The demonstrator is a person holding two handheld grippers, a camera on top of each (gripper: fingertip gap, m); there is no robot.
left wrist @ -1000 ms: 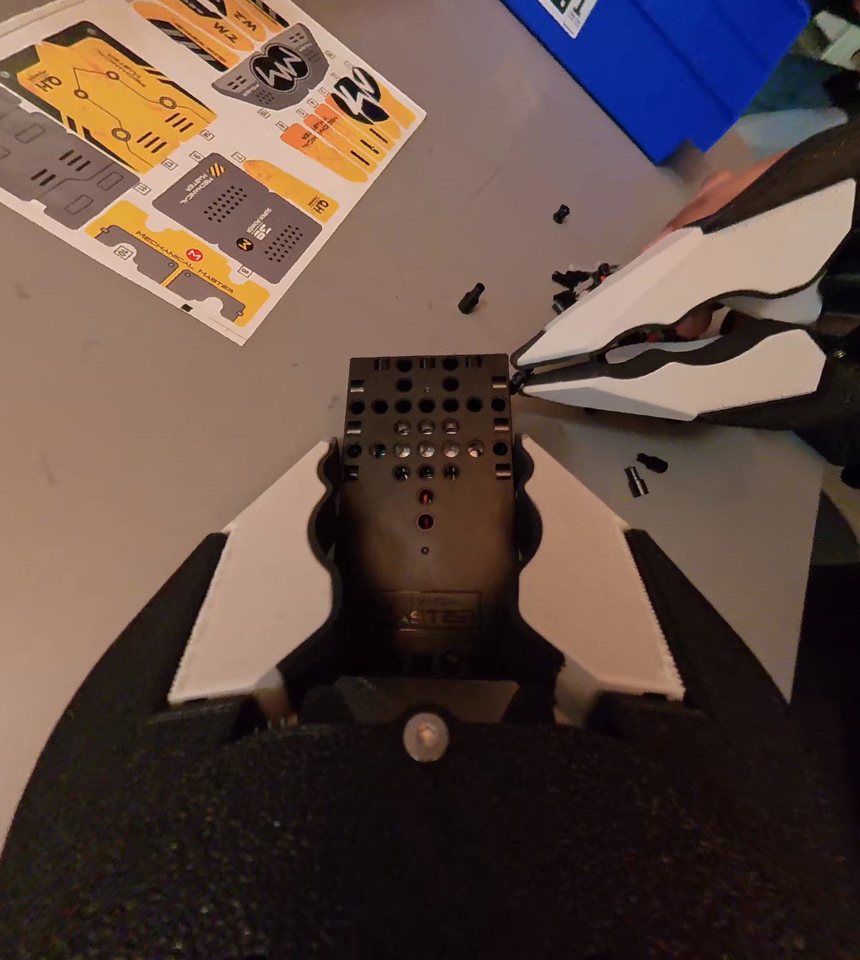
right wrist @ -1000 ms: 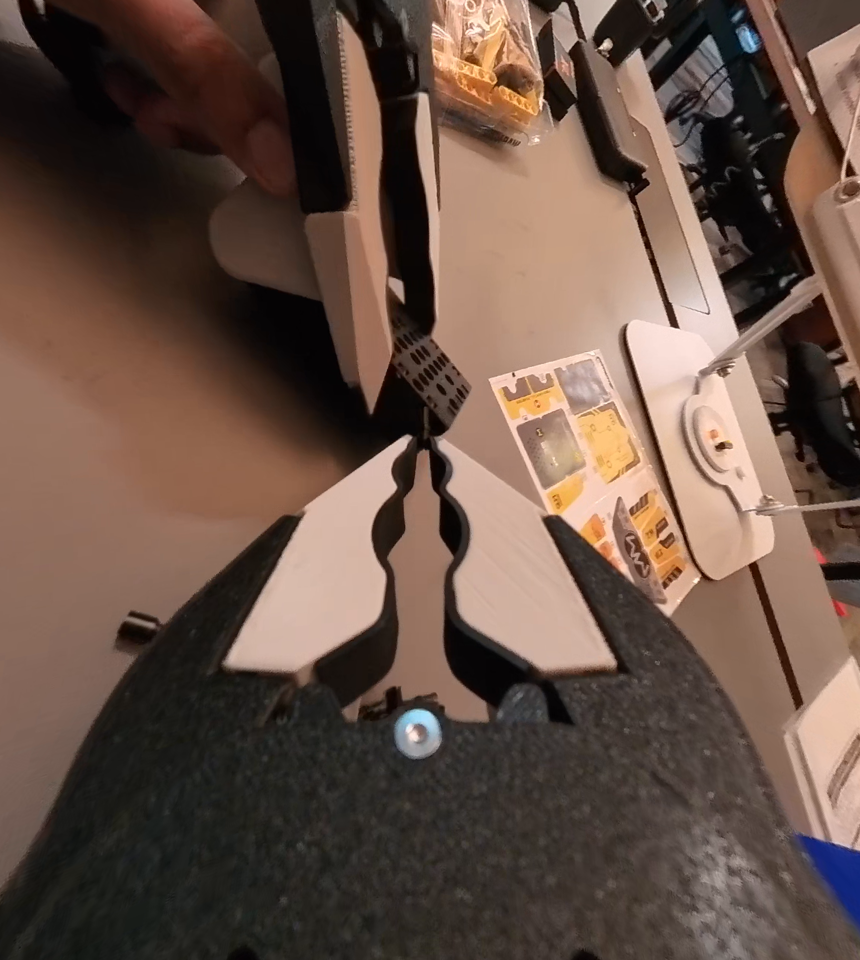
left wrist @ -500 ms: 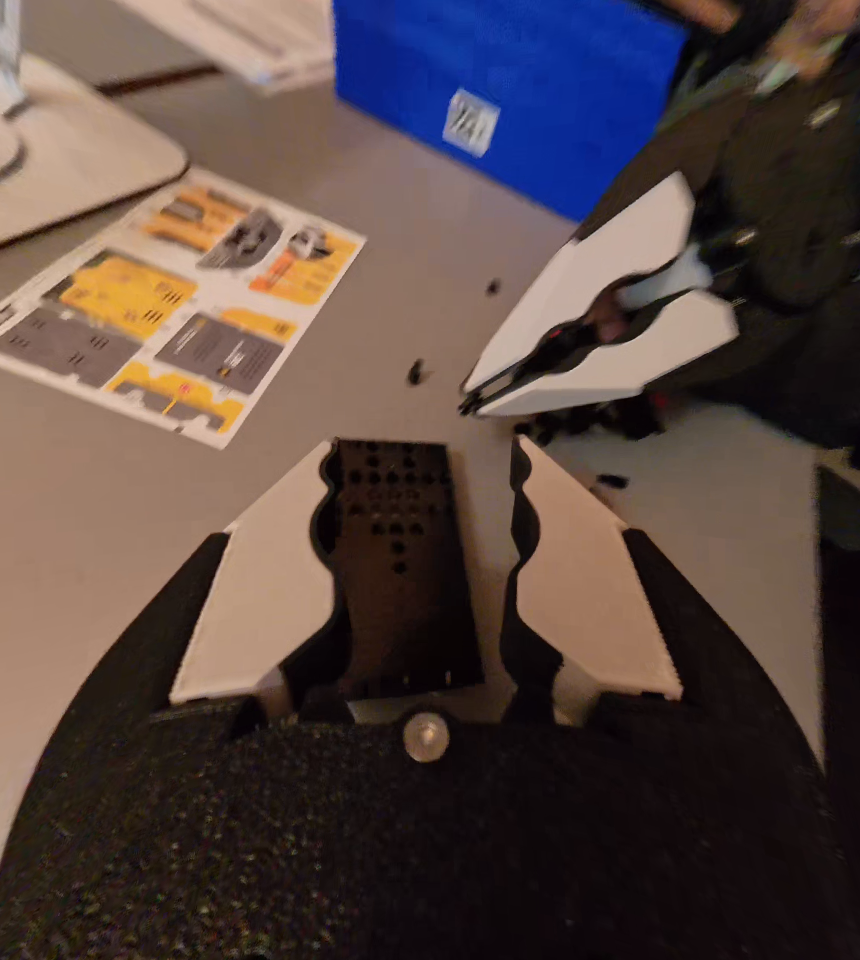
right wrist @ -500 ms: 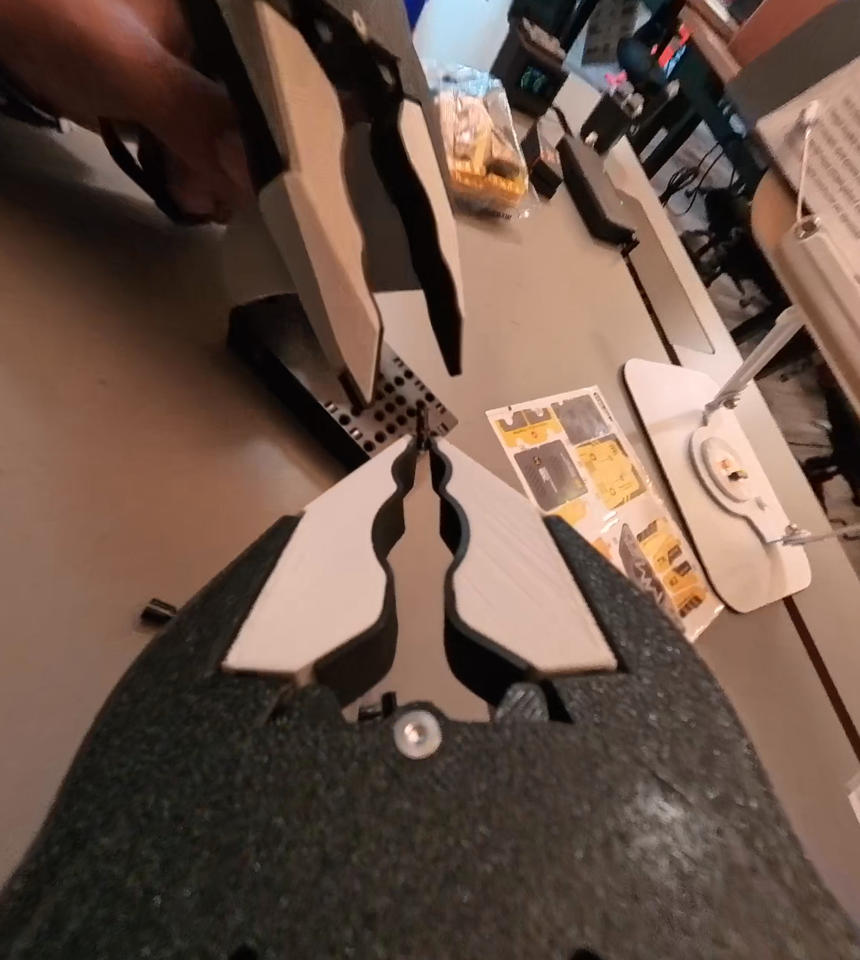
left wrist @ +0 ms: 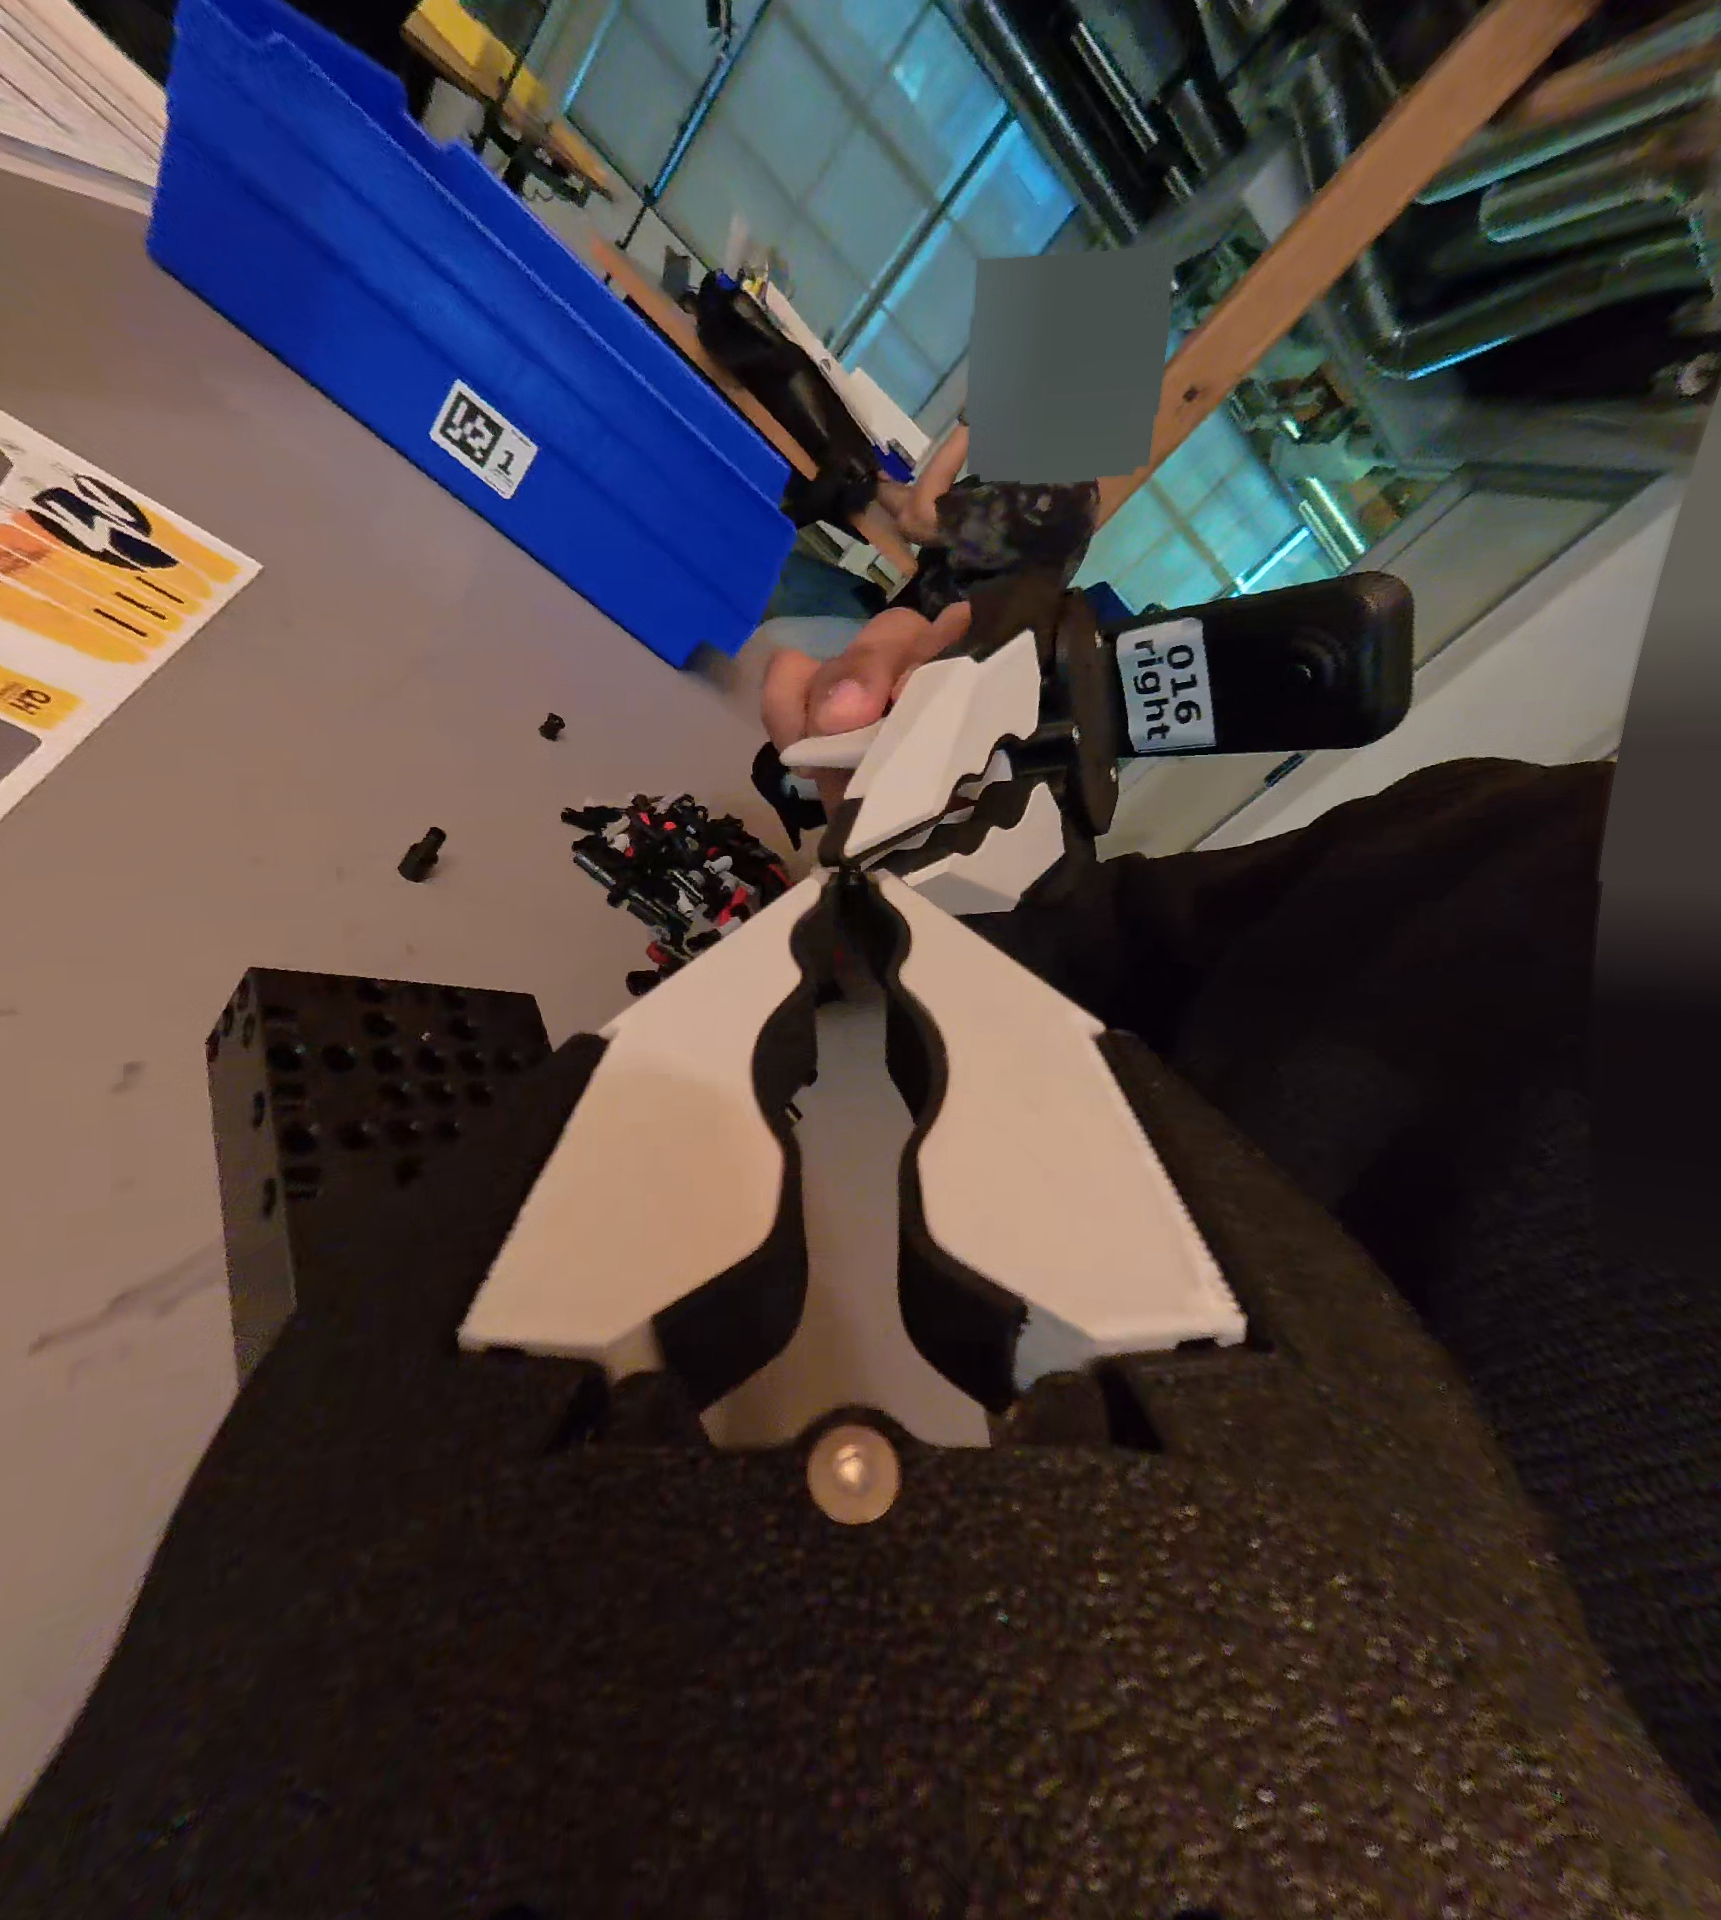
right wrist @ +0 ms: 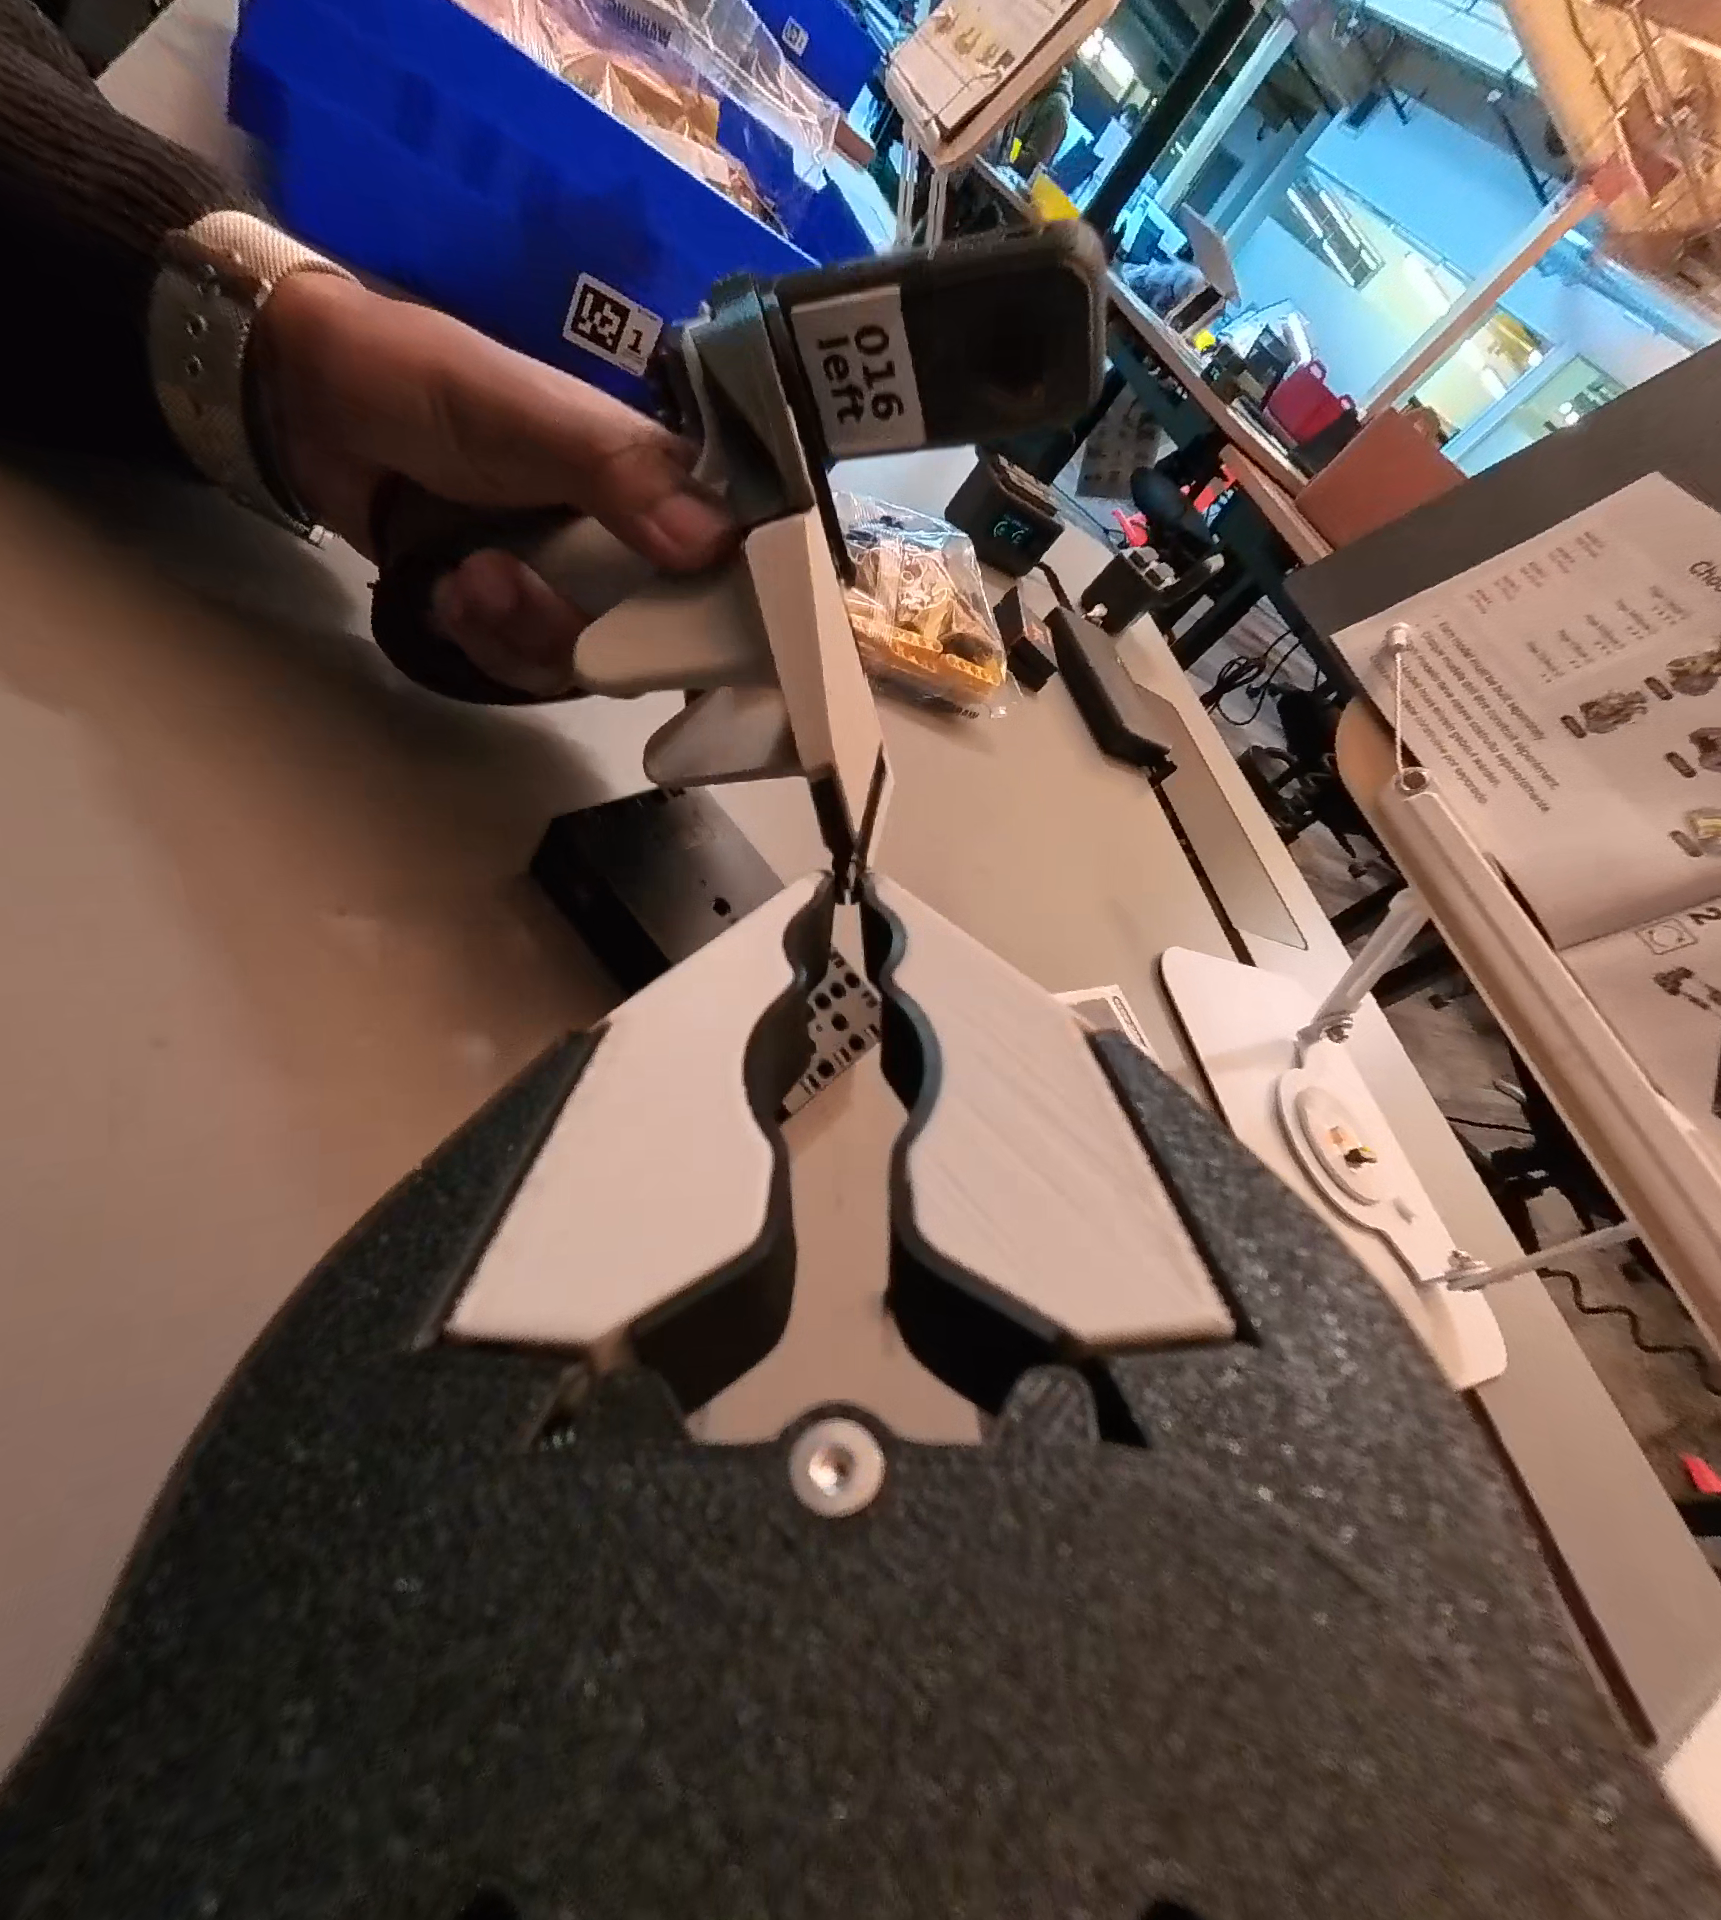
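In the left wrist view, the left gripper [left wrist: 848, 883] stood in the middle of the frame with its two white fingers [left wrist: 690, 1132] brought together at the tips. The tips of the right gripper [left wrist: 843, 854] met them from above, also closed together. A small dark piece [left wrist: 850, 889] sat just where the four tips met; it was too small to tell which gripper really clamped it. A hand [left wrist: 840, 681] held the right gripper, just above the middle of the frame.

The black block with holes [left wrist: 357, 1101] lay on the grey table [left wrist: 336, 665] at the left of the left gripper, free from both grippers. A heap of small black and red pins [left wrist: 674, 862] lay just behind the fingertips, and two single black pins [left wrist: 423, 852] lay apart to its left. A sticker sheet [left wrist: 25, 582] was at the left edge, and a blue bin [left wrist: 440, 343] in the upper left.

In the right wrist view, the right gripper [right wrist: 843, 891] pointed up from the bottom, tips together, touching the left gripper [right wrist: 848, 847] that came down from above, held by a hand [right wrist: 482, 468]. The block [right wrist: 648, 883] lay left of the middle. An open booklet [right wrist: 1614, 727] on a stand was at the right edge.
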